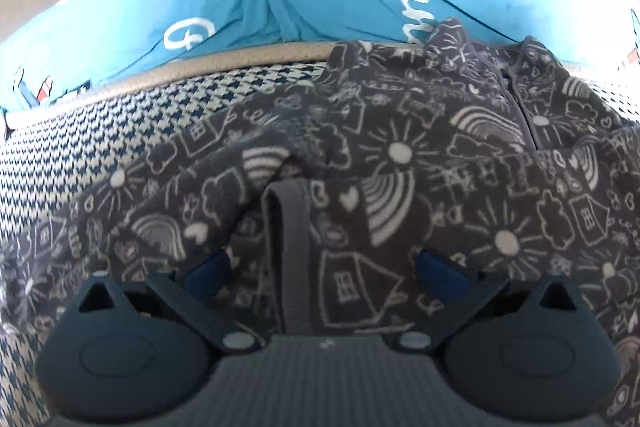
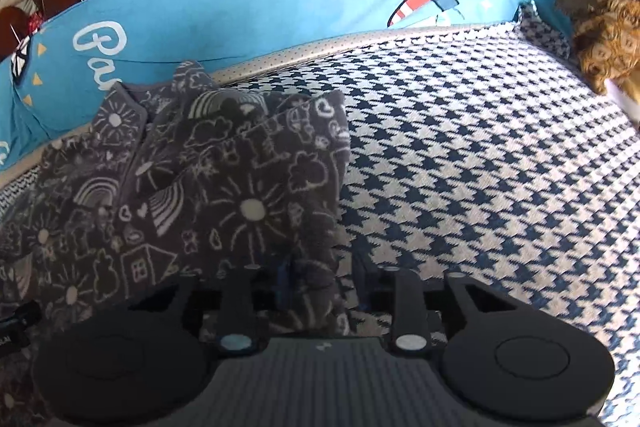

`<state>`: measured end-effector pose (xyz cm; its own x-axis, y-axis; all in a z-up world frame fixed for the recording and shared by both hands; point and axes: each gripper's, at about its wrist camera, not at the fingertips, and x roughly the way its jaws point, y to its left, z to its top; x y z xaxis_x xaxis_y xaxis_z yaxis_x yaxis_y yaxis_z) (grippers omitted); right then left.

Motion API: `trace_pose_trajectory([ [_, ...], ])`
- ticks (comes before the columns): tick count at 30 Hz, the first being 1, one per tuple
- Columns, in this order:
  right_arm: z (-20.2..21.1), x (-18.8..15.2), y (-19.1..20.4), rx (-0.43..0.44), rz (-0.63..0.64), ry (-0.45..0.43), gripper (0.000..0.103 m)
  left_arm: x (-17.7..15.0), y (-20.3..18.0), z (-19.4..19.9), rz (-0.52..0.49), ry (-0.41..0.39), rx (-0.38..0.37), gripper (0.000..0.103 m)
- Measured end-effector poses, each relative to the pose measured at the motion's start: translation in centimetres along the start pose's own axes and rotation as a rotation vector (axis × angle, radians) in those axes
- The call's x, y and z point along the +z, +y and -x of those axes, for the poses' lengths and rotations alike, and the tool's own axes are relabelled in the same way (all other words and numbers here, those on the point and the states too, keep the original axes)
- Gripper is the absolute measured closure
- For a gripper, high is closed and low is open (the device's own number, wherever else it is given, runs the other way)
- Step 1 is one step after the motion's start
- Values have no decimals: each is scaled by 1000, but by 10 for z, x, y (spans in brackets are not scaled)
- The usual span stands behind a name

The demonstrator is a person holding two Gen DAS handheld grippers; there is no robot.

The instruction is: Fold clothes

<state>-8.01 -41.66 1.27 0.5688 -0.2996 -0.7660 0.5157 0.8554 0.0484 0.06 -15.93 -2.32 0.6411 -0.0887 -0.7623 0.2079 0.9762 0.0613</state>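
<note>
Dark grey fleece garment (image 1: 400,155) with white doodle print (suns, rainbows, houses, clouds, hearts) lies on the blue-and-white houndstooth couch cover (image 2: 500,155), close to the backrest. Fabric is plush, rumpled, bunched into several thick folds. A zipper placket with a plain grey collar edge runs down near the top of the garment; visible in both views. A plain grey ribbed band (image 1: 294,251) stands up in a loop at the near edge in the left wrist view.

Left gripper (image 1: 324,267): fingers spread wide, blue pads (image 1: 208,273) on either side of the ribbed band and the fold of fleece around it. Cloth lies between the fingers; they are not closed on it.

Right gripper (image 2: 320,287): at the garment's right-hand edge. Fingers narrow, a bunched ridge of fleece sits between them. Finger tips mostly hidden by cloth; cannot tell whether they are pinching it.

Garment's right edge is folded over itself, giving a straight vertical border against the houndstooth cover.

Behind: bright blue printed backrest cover (image 2: 304,7) with white script lettering, a red shape and a striped aeroplane motif. A brown shaggy cushion (image 2: 604,39) rests at the far right corner of the couch, well apart from the garment.
</note>
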Motion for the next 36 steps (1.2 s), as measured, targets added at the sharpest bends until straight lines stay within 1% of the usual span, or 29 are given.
trace_pose_trajectory([
  [1,2,1,1,-8,7,-6,69,0,2,1,7,1,0,0],
  [3,11,3,-4,21,-30,-28,69,0,5,3,16,-2,1,0],
  [7,37,11,-20,78,-110,-120,68,1,10,11,29,-16,4,0],
  [9,37,12,-25,102,-138,-104,67,2,13,15,35,-22,5,0],
  [10,37,13,-27,114,-153,-95,65,2,14,16,37,-25,6,0],
  [12,29,9,-32,163,-209,-39,65,3,15,18,39,-25,3,0],
  [15,17,4,-34,201,-270,25,64,2,14,21,36,-30,5,0],
  [18,12,-2,-31,197,-281,46,63,1,13,21,29,-28,3,0],
  [21,5,-4,-26,174,-247,51,64,1,12,19,24,-22,8,0],
  [22,3,-5,-24,169,-234,51,78,0,11,18,24,-18,9,0],
  [23,5,-5,-22,161,-219,44,84,0,11,16,24,-9,10,0],
  [24,8,-5,-21,139,-207,30,86,0,11,14,25,2,10,0],
  [25,12,-5,-19,97,-180,9,89,-1,11,11,26,16,7,0],
  [27,21,-4,-14,13,-127,-32,89,-3,10,7,29,36,-6,0],
  [28,25,-3,-11,-14,-93,-51,89,-4,9,5,29,43,-9,0],
  [30,26,-4,-5,-43,-39,-48,89,-6,6,3,18,42,-4,0],
  [32,14,-8,1,-97,32,0,89,-7,3,2,11,42,1,0],
  [33,8,-10,2,-118,47,27,89,-8,3,1,11,43,1,0],
  [34,3,-11,1,-121,49,51,88,-8,3,2,11,45,-2,0],
  [35,2,-11,-3,-118,33,56,88,-9,3,2,11,48,-3,0],
  [36,5,-11,-6,-113,10,42,86,-8,4,2,11,50,-4,0],
])
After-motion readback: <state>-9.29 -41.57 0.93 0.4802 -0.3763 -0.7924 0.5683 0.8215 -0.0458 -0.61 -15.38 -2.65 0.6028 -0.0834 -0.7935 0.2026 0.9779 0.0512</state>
